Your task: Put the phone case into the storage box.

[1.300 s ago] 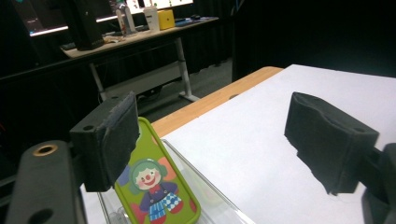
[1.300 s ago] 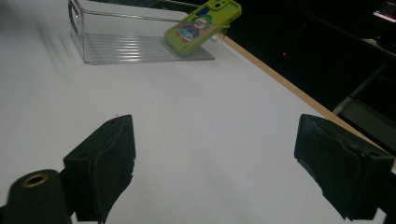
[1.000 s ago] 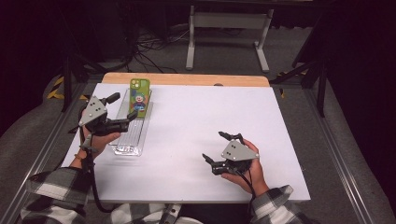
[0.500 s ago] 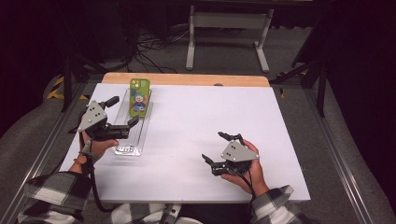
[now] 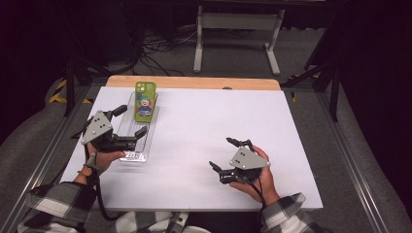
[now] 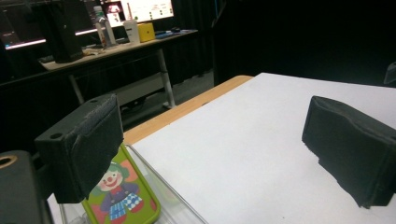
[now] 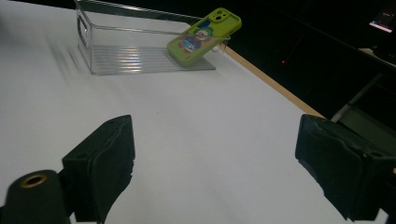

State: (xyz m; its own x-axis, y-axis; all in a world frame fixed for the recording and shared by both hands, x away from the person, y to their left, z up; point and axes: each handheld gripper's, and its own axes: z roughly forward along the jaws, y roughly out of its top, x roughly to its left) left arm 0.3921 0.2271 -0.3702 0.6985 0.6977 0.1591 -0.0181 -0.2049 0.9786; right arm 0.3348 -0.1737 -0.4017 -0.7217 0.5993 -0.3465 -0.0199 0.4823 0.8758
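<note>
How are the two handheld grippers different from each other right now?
The left gripper hangs over the clear plastic bin near the green phone; the right gripper sits over bare white table, far from both. The left gripper points toward the table's far side; the right gripper points left across it. Both have open jaws holding nothing.

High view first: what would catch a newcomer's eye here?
A bright green phone with a clown picture leans on the far end of a clear plastic bin at the white table's left. The left gripper hovers open over that bin; the right gripper rests open, near right.
</note>
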